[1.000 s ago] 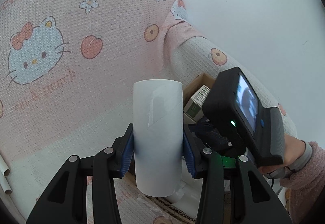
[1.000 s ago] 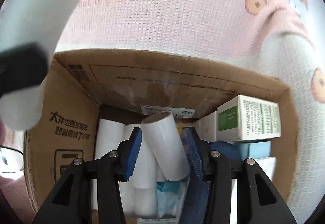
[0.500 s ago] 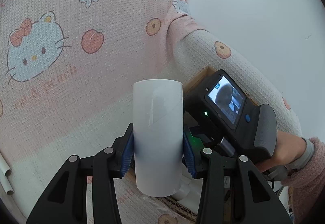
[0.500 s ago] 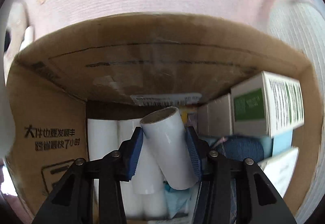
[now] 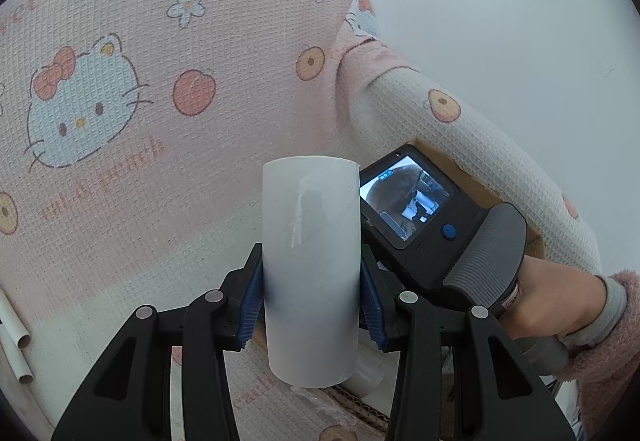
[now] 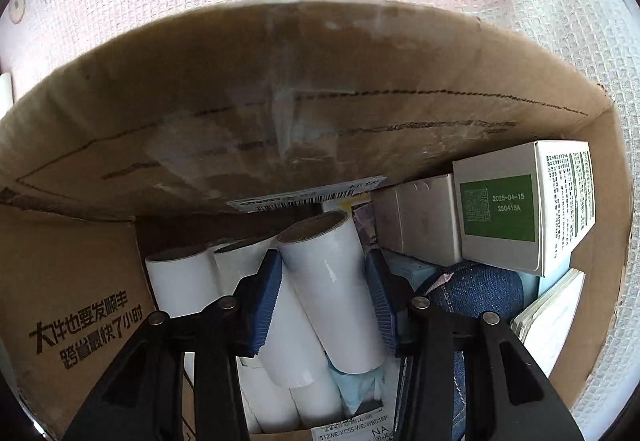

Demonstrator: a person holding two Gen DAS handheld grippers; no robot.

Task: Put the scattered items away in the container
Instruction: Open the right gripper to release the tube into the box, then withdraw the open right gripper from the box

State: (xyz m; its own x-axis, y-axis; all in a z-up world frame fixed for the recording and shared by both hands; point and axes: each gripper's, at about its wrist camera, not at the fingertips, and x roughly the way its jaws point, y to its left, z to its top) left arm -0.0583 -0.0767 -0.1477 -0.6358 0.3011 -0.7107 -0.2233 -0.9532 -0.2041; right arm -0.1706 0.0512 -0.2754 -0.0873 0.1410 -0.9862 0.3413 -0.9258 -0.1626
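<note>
Right claw (image 6: 326,301) pinching a tilted white paper roll (image 6: 332,297), low in the cardboard box (image 6: 280,101), lower centre of frame, over other rolls (image 6: 182,281) for release. Left claw (image 5: 311,297) clamped on a second white roll (image 5: 311,265), upright beside the box, likely waiting its turn.

Left gripper (image 5: 312,293) hides cardboard box (image 5: 472,177) (mostly).

Looks like somebody's home. A pink cartoon-cat blanket (image 5: 168,113) with peaches and flowers covers soft furniture against a plain white wall (image 5: 500,21). A cardboard box (image 6: 280,101) of household odds sits on it.
</note>
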